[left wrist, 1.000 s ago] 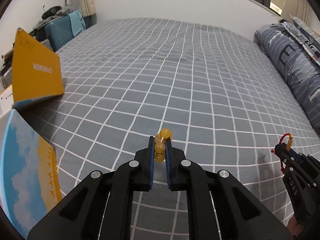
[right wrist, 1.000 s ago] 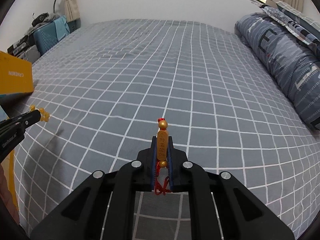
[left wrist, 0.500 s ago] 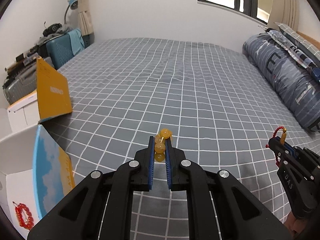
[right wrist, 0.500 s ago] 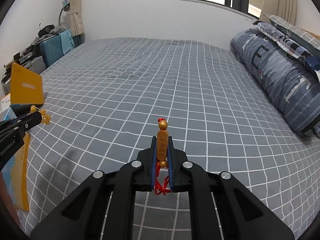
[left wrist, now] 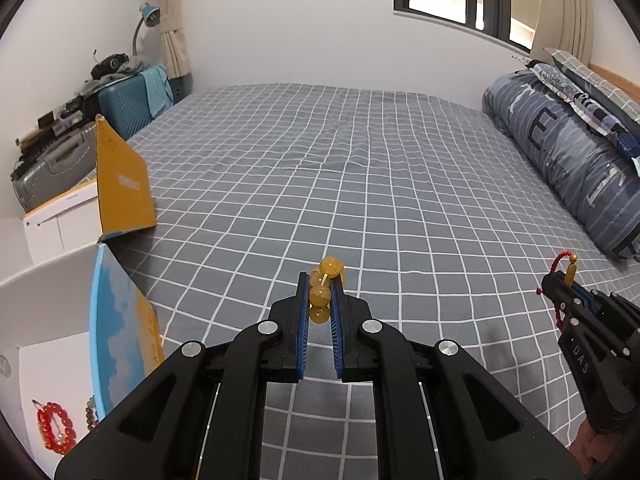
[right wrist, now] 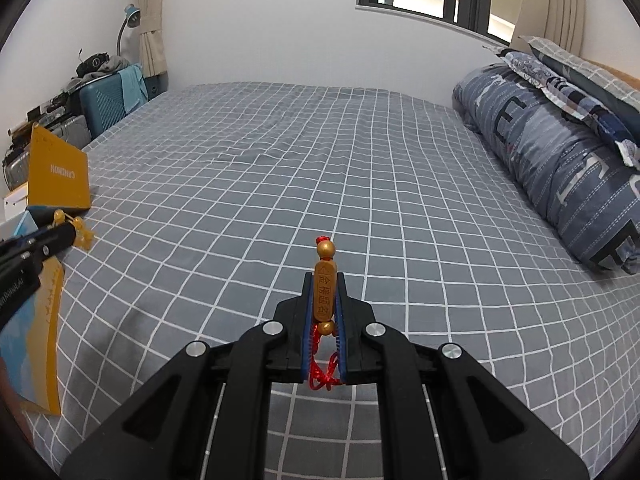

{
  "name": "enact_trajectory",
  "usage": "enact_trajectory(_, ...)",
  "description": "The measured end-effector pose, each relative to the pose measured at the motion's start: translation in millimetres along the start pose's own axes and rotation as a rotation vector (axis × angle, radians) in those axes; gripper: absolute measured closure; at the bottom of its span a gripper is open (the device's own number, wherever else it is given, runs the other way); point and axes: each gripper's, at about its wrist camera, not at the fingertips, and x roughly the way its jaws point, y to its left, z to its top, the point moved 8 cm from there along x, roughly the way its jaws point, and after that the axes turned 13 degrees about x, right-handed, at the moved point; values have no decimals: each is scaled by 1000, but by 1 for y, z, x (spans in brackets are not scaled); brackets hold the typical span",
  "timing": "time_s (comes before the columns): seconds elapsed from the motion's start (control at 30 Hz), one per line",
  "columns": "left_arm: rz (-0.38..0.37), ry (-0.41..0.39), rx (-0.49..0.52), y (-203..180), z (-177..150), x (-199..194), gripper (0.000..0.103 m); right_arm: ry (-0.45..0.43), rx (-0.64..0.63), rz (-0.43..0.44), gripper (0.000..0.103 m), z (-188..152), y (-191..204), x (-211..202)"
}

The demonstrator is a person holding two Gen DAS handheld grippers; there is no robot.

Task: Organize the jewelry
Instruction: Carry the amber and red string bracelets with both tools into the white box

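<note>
Left gripper [left wrist: 320,300] fingers pinch yellow beads [left wrist: 325,286]; right gripper [right wrist: 325,300] fingers pinch a gold charm [right wrist: 325,292] on red cord, both held above the bed [left wrist: 360,184]. Open box [left wrist: 48,320] at left already holds a red bracelet [left wrist: 55,428]. These two pieces are not yet stored.

The right tool [right wrist: 324,280] pinches a gold charm on red cord [right wrist: 325,294] above the grey checked bed [right wrist: 360,184]. At the left edge the left tool [right wrist: 66,234] grips amber beads [right wrist: 82,234] near a yellow box [right wrist: 58,172]. A striped duvet roll [right wrist: 560,160] lies right.
</note>
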Motion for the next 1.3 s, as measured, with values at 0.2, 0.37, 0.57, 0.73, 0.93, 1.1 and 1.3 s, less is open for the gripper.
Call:
enact_trajectory(0.2, -4, 4, 5, -2, 0, 0, 94, -5, -24, -2, 95, -1, 5, -5)
enact_trajectory(0.37, -24, 8, 4, -3, 3, -4, 94, -2, -37, -6, 95, 0, 11, -8)
enact_trajectory(0.57, -22, -8, -17, 14, 9, -28, 94, -5, -38, 18, 95, 8, 26, -25)
enact_trajectory(0.73, 2, -29, -40, 46, 8, -65, 94, -28, -56, 68, 95, 16, 62, -54)
enact_trajectory(0.93, 90, -18, -63, 102, -15, -106, 94, -40, -105, 144, 95, 9, 126, -91)
enact_trajectory(1.1, 155, 11, -106, 155, -49, -130, 94, -32, -159, 213, 95, -11, 188, -115)
enact_trajectory(1.3, 234, 51, -171, 222, -95, -155, 94, 5, -227, 296, 95, -50, 268, -130)
